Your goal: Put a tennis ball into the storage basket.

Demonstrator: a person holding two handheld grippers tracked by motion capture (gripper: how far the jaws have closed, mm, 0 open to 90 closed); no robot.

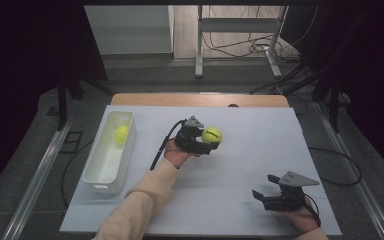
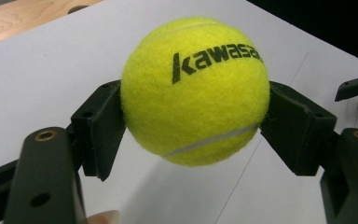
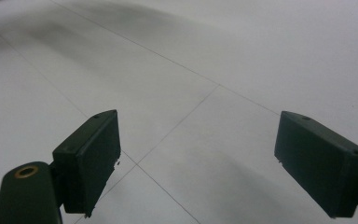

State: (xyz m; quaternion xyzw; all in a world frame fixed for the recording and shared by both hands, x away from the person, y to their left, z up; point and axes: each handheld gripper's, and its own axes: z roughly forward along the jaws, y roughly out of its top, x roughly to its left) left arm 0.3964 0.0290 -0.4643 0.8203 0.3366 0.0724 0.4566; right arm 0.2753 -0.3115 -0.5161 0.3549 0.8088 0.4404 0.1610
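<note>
White bench sheeting lies under our left tongs (image 1: 211,143), which clamp a fuzzy yellow tennis ball (image 1: 212,135) above it. Our right tongs (image 1: 261,192) hang spread and empty nearby. Next, we judge, carry it leftward to the white plastic bin (image 1: 94,176) holding another yellow ball (image 1: 121,134).
</note>
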